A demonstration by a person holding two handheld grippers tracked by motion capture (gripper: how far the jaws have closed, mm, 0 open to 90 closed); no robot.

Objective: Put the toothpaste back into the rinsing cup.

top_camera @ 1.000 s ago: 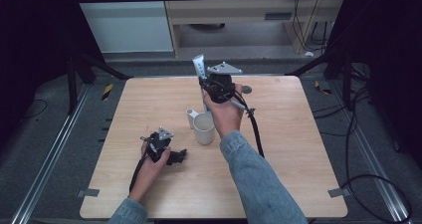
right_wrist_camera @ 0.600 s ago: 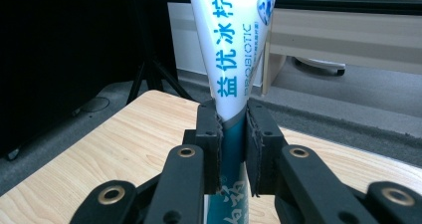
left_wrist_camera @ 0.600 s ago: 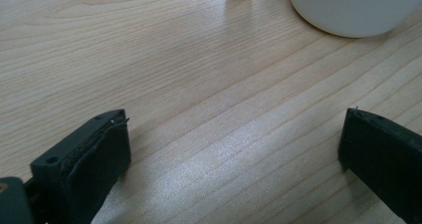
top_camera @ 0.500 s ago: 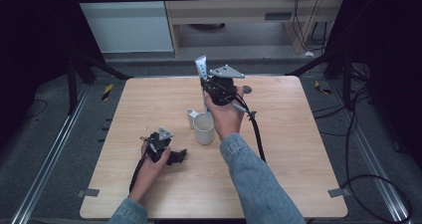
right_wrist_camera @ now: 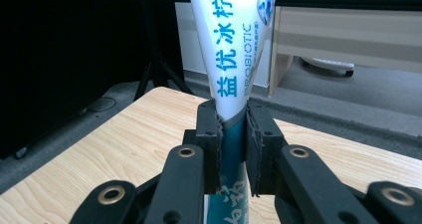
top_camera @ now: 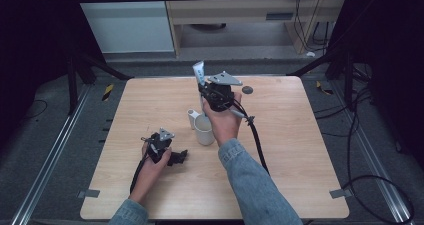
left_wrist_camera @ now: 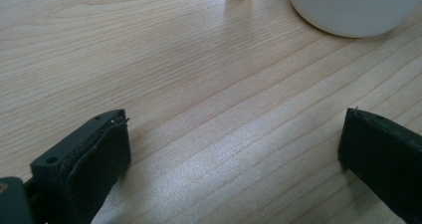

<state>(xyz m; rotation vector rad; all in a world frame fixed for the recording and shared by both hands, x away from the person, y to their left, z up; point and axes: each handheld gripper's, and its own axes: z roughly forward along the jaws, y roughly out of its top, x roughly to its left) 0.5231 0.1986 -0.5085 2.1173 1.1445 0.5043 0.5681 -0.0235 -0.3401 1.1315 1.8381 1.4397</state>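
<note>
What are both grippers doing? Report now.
Left gripper: open, empty, low over the wooden table.
Right gripper: shut on the white-and-blue toothpaste tube.

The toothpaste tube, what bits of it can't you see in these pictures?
- Toothpaste tube: in the right gripper view its top is cut off by the frame edge, and the right gripper jaws cover its middle.
- High view: its print is too small to read.
- Mug: the inside is hidden by the hand.

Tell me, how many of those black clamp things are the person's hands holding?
2. The left tool lies low on the table, open and empty, near the white cup. The right tool is raised beyond the cup, clamping a toothpaste tube upright.
</note>
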